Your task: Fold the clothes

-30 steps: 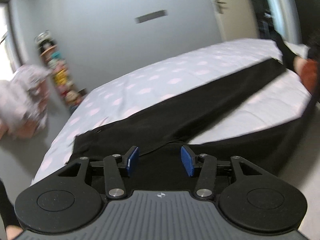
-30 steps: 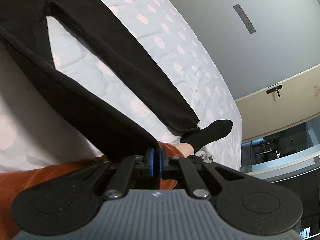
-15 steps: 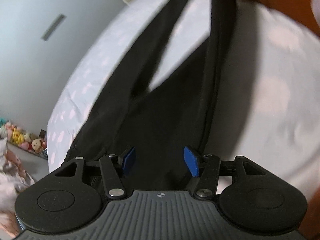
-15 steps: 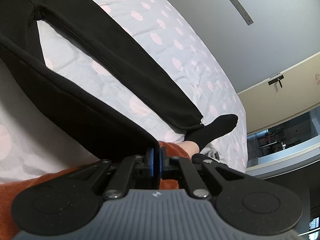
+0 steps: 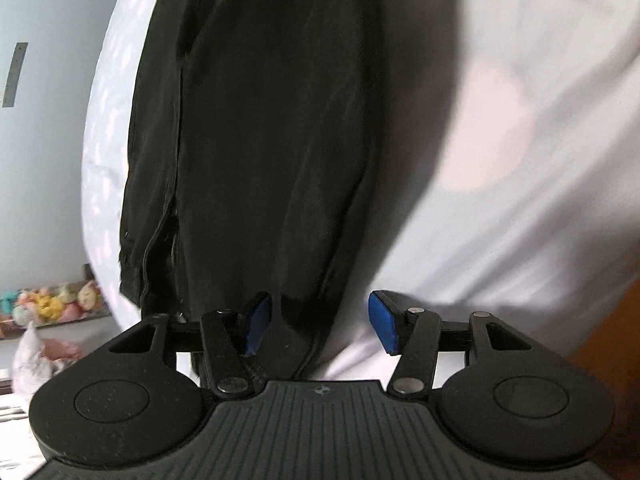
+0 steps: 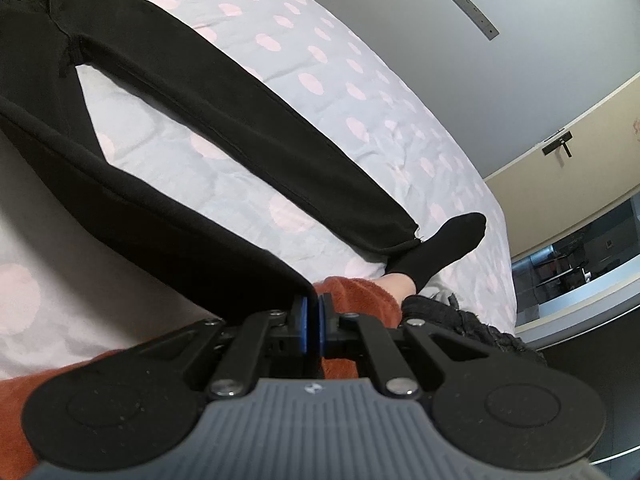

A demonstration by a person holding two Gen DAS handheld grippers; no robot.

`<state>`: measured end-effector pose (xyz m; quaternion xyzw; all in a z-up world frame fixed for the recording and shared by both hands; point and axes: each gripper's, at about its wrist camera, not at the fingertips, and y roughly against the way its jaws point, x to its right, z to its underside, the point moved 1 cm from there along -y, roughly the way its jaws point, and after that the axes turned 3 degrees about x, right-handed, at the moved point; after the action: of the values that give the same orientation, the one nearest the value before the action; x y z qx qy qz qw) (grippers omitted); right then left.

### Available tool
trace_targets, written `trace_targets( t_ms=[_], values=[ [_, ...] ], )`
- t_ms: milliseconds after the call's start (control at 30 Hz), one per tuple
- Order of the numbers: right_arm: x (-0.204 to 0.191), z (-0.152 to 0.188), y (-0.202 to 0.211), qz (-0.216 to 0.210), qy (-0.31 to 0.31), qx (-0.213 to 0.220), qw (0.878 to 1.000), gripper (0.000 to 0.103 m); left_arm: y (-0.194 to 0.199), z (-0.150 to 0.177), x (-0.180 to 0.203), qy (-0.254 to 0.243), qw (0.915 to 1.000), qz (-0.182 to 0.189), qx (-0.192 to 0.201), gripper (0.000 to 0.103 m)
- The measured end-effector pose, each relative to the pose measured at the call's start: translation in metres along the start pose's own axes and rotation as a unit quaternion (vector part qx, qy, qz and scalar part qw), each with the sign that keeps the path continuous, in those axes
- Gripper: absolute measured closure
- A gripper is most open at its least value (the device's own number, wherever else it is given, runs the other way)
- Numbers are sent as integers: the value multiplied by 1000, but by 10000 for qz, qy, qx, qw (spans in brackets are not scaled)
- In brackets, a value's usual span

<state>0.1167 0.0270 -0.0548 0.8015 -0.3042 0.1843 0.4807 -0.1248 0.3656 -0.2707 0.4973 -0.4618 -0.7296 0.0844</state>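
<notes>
my right claw (image 6: 311,322) clamped tight on a black pants (image 6: 224,120) leg hem, left claw (image 5: 314,322) wide open w/ waist fabric btwn the pads, nothing gripped, other leg flat across the spotted bed (image 6: 360,92), black sock (image 6: 444,244) just past its cuff

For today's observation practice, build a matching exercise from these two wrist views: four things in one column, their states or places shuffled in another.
Things:
1. left gripper
2. right gripper
3. far trouser leg
4. black sock

States:
a. lying flat on the bedsheet
b. shut on a trouser hem
c. on a foot beside the far hem
d. open over the waist end

Pairs: 1-d, 2-b, 3-a, 4-c
</notes>
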Motion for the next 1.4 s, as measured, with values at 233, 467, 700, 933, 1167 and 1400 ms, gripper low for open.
trace_targets(
  t_ms=[233,467,700,933,1167,1400],
  values=[
    [-5,14,26,-305,231,143,9992,96,-17,0,-24,847,9962,-199,-82,82],
    [-12,46,52,-708,634,-231,9952,68,-16,-5,-51,1566,9872,-270,-128,85],
    [2,95,72,-555,130,-652,9962,64,-6,-10,-40,1506,9877,-363,-225,87],
    [11,113,54,-1093,-1204,-560,9851,61,5,-14,-29,1446,9879,-456,-323,84],
    [13,112,53,-1058,-1686,-363,9793,96,9,-14,1,657,9956,-593,-300,60],
    [54,95,99,430,-1630,83,9857,97,-1,-16,23,23,9948,-983,-278,53]
  ],
)
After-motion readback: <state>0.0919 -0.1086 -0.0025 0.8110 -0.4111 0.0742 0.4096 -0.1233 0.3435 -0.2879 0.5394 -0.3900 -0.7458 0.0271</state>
